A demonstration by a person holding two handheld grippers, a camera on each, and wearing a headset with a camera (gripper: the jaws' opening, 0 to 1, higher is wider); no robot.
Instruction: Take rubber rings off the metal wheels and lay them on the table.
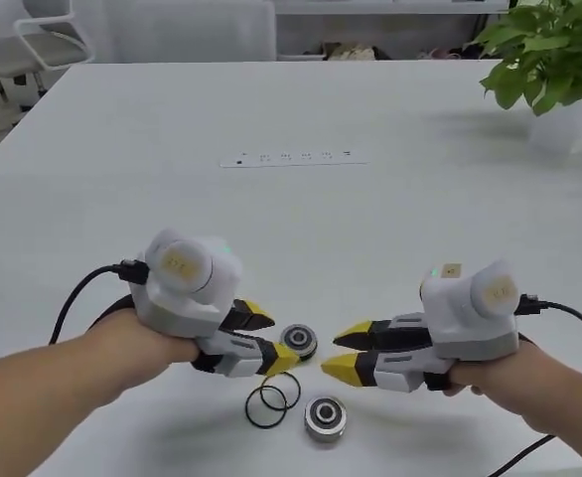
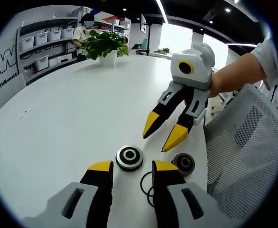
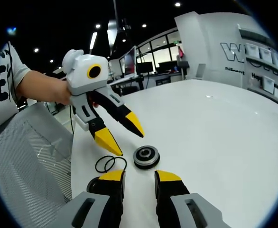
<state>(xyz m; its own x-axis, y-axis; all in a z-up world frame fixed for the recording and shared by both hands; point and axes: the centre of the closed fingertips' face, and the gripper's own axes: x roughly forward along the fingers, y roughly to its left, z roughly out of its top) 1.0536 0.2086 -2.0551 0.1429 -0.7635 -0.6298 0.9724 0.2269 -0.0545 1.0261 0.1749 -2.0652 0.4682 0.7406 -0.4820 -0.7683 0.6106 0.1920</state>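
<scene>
- Where the white table (image 1: 172,179) reaches its near edge, one metal wheel (image 1: 325,417) lies flat. Two loose black rubber rings (image 1: 271,400) lie overlapping just to its left.
- A little farther from that edge, a second metal wheel (image 1: 299,340) also lies flat. A dark band circles its face, but I cannot tell whether that is a ring.
- Toward the table's middle a socket strip (image 1: 291,157) sits in the top.
- A potted plant (image 1: 549,50) stands at the far right corner, and a chair (image 1: 33,40) stands beyond the far left corner.
- Shelves of bins (image 2: 49,38) line a wall in the left gripper view.
- My left gripper (image 1: 283,340) hangs low over the table, its yellow-tipped jaws parted and empty. The tips are just beside the second metal wheel; I cannot tell whether they touch it.
- My right gripper (image 1: 331,352) faces it from the right, jaws likewise spread and holding nothing, near that wheel but apart from it.
</scene>
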